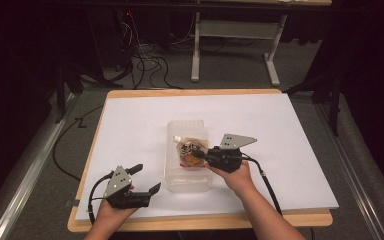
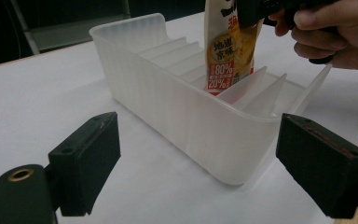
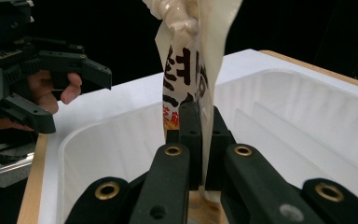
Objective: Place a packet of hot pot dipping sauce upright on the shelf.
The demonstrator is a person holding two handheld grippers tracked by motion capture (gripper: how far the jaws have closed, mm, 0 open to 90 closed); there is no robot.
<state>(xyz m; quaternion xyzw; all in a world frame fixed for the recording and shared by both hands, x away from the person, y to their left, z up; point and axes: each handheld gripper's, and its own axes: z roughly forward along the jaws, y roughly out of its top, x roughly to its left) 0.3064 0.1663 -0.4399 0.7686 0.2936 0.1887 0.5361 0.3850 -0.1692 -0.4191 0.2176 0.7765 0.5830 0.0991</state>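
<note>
- A translucent plastic bin (image 1: 189,177) with ribbed dividers sits mid-table on white paper (image 1: 130,130).
- The right gripper (image 1: 205,155), clamped on a printed sauce pouch (image 2: 228,56), holds it upright inside the bin.
- The left gripper (image 1: 147,179) rests near the table's front edge, jaws apart.

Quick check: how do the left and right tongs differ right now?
The right tongs are shut on the sauce pouch; the left tongs stand open with nothing between them. The right tongs hold the pouch over the clear divided bin; the left tongs sit apart from it, near the table's front edge. Both are black, hand-held, each carrying a grey plate.
</note>
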